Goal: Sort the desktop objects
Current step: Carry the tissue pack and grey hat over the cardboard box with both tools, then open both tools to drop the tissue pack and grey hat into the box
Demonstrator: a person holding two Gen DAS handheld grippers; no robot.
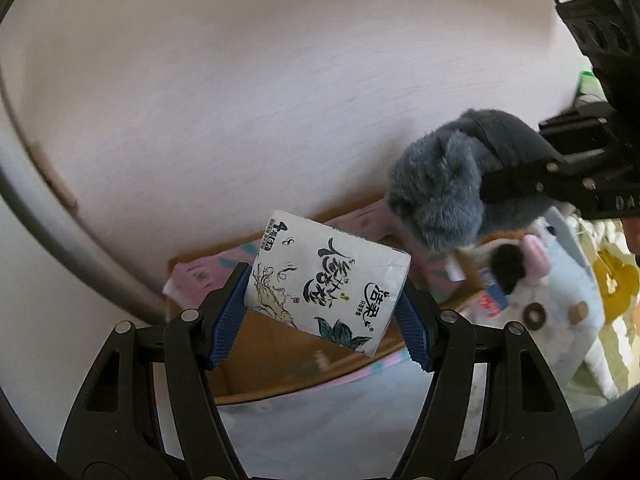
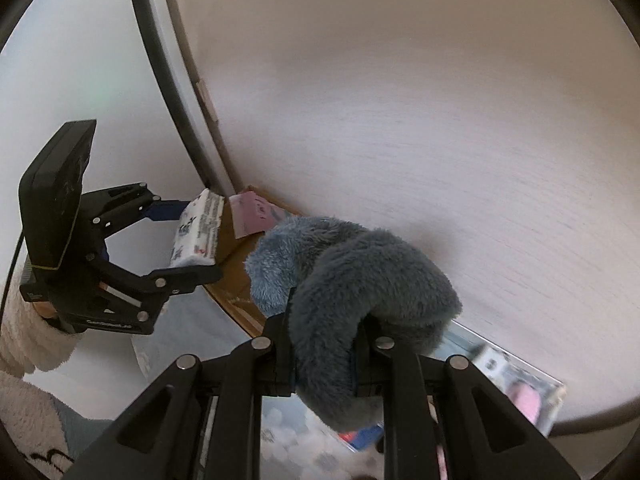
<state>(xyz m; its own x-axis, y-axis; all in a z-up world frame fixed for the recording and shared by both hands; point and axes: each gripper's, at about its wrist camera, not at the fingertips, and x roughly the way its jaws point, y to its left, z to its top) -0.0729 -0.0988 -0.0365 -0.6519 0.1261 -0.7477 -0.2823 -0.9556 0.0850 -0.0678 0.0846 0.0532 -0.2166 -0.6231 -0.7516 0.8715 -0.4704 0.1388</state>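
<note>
A white tissue pack (image 1: 324, 276) with black brush lettering is clamped between the blue pads of my left gripper (image 1: 324, 312), held above an open cardboard box (image 1: 264, 360). The right wrist view shows the same pack (image 2: 198, 232) in the left gripper (image 2: 192, 236) from the side. My right gripper (image 2: 324, 360) is shut on a grey-blue plush toy (image 2: 360, 292), which bulges out over its fingers. In the left wrist view that plush toy (image 1: 448, 184) hangs to the right of the pack, with the right gripper (image 1: 492, 160) squeezing it.
The box has pink patterned wrapping (image 1: 200, 276) on its rim. A white and pale blue plush toy (image 1: 560, 292) lies to its right. Behind everything is a pale wood-grain surface (image 2: 400, 120). A fluffy white sleeve (image 2: 24, 344) is behind the left gripper. A clear container (image 2: 520, 392) sits lower right.
</note>
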